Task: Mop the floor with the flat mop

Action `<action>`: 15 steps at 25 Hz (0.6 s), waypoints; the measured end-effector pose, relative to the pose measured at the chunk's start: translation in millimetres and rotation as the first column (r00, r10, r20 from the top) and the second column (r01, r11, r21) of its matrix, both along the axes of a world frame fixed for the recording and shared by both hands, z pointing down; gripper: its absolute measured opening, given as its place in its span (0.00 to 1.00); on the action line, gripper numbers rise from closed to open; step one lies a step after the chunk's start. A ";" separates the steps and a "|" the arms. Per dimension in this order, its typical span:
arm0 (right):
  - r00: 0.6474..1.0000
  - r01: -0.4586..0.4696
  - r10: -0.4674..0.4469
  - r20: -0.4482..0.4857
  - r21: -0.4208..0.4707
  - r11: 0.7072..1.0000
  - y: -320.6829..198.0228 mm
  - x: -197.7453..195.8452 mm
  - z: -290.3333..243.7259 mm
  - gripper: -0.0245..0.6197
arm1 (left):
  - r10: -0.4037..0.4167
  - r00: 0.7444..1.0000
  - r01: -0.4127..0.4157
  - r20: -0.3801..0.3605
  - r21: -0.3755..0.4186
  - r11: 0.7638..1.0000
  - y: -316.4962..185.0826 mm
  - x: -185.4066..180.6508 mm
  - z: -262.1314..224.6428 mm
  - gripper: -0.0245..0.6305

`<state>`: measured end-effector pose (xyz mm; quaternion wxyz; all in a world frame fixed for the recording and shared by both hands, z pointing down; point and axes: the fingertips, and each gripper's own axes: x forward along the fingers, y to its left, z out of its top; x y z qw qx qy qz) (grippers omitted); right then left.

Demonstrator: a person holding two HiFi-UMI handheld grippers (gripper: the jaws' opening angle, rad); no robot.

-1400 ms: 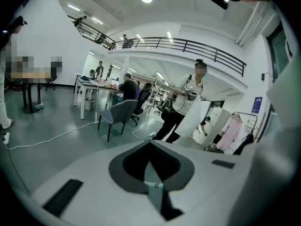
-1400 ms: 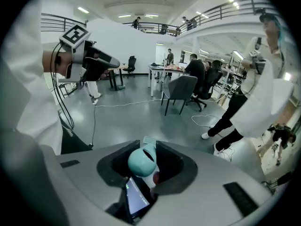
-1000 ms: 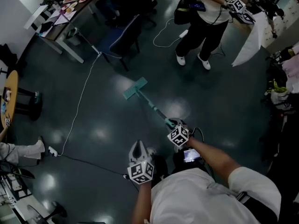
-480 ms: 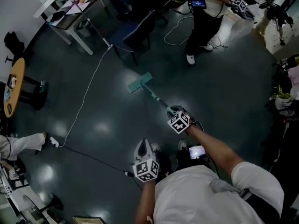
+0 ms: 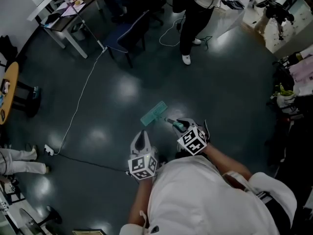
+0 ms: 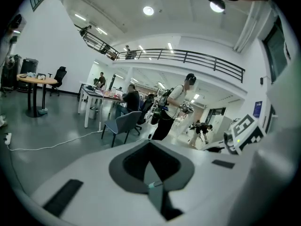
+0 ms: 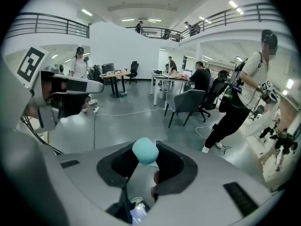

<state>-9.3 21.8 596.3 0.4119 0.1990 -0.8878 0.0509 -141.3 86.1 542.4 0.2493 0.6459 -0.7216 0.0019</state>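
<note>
The flat mop's teal head point(image 5: 153, 113) lies on the dark glossy floor point(image 5: 220, 92) just in front of me. Its short-looking handle point(image 5: 172, 123) slants back into my right gripper point(image 5: 183, 127), which is shut on it. In the right gripper view the handle's rounded teal end point(image 7: 145, 150) sticks up between the jaws of the right gripper point(image 7: 146, 168). My left gripper point(image 5: 142, 140) hangs left of the mop, apart from it, with its jaws together and nothing in them. In the left gripper view, the left gripper point(image 6: 151, 171) points across the room.
A blue chair point(image 5: 129, 35) and a white table point(image 5: 63, 21) stand at the far left. A white cable point(image 5: 80, 102) runs to a power strip point(image 5: 48, 150). A person point(image 5: 191, 18) stands ahead. A round table point(image 5: 7, 89) is at the left and clutter point(image 5: 288, 82) at the right.
The mop head has slid back across the floor toward me. My right gripper has drawn in close to my body with the handle. The left gripper stays beside it.
</note>
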 end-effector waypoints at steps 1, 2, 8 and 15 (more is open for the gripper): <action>1.000 -0.005 0.005 0.009 0.002 1.000 -2.5 -1.9 -0.2 0.21 | 0.010 1.000 -0.010 0.005 0.005 1.000 -3.2 1.8 -2.3 0.05; 1.000 -0.010 0.009 0.015 0.004 1.000 -4.9 -3.4 -0.2 0.21 | 0.020 1.000 -0.020 0.012 0.009 1.000 -5.9 3.4 -4.1 0.05; 0.999 -0.005 0.004 0.032 0.014 1.000 -7.0 -11.0 -2.6 0.21 | 0.032 0.999 -0.033 0.020 0.008 0.999 -6.4 4.9 -5.7 0.05; 0.999 0.016 -0.017 0.038 0.019 1.000 -10.3 -17.8 -8.5 0.21 | 0.024 1.000 -0.024 0.006 0.020 0.999 -13.0 6.4 -9.2 0.05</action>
